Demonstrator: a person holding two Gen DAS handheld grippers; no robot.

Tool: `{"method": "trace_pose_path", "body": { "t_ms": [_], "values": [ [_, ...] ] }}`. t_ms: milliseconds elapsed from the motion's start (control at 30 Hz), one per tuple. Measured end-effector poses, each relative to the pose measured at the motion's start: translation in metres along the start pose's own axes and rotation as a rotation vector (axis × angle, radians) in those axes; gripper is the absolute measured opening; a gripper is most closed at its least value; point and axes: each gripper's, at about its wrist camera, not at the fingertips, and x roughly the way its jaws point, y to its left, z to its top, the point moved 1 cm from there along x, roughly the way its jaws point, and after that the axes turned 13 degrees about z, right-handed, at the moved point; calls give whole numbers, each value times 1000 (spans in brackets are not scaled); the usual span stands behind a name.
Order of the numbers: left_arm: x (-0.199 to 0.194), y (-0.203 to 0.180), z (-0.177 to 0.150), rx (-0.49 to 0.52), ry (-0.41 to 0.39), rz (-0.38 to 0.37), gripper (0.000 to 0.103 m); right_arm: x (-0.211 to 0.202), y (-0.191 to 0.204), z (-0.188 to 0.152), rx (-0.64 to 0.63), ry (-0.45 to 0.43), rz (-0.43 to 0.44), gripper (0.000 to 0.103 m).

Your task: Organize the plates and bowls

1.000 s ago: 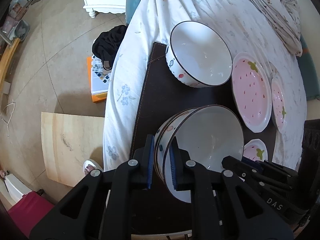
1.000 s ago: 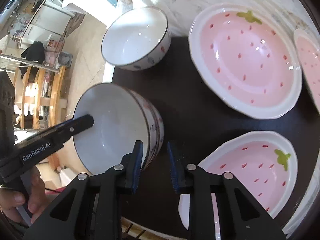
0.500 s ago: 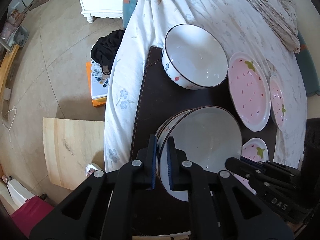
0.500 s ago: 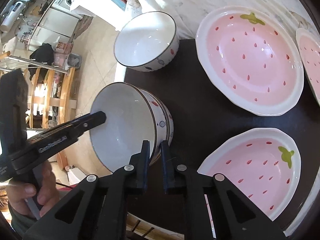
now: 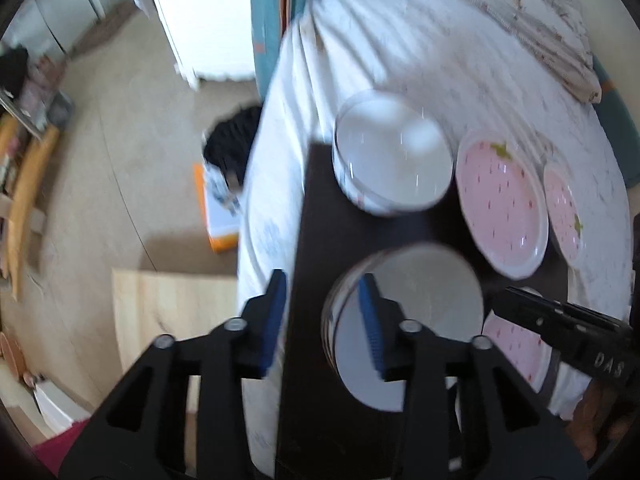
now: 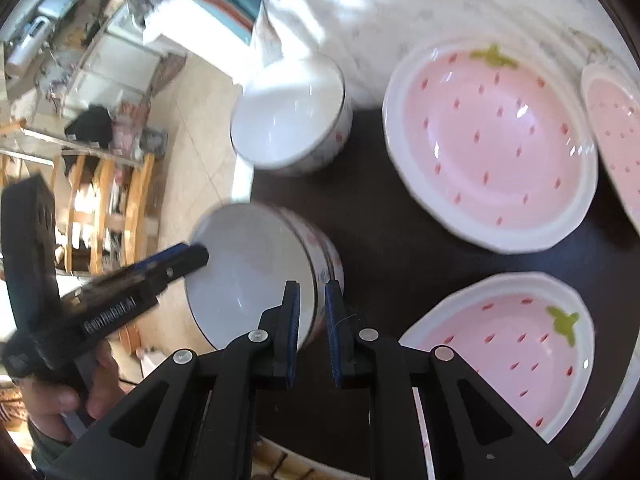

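Note:
A stack of white bowls stands on the dark mat. My left gripper is open at the stack's left rim, one finger outside it and one over the bowl. My right gripper is shut on the stack's right rim. A single white bowl stands at the mat's far end. A large pink strawberry plate lies to its right, with a second beyond and a third nearer.
The mat lies on a bed with a white floral sheet. The bed's left edge drops to a tiled floor with a wooden board, an orange box, black clothing and a white cabinet.
My left gripper has opened and let go of the bowl stack's rim, and it has pulled back and up. My right gripper has closed onto the stack's right rim.

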Motion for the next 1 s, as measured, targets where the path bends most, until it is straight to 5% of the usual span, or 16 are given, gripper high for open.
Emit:
{"method": "trace_pose_path", "body": {
  "t_ms": [133, 267, 767, 1000],
  "values": [
    [-11, 6, 17, -36, -86, 6, 65, -7, -3, 14, 23, -44, 22, 19],
    [-3, 18, 35, -147, -97, 9, 66, -6, -7, 29, 44, -79, 12, 50],
    [63, -3, 81, -122, 49, -45, 66, 29, -31, 92, 175, -97, 41, 50],
    [78, -23, 90, -48, 55, -16, 63, 55, -34, 105, 189, -66, 18, 51]
  ]
}}
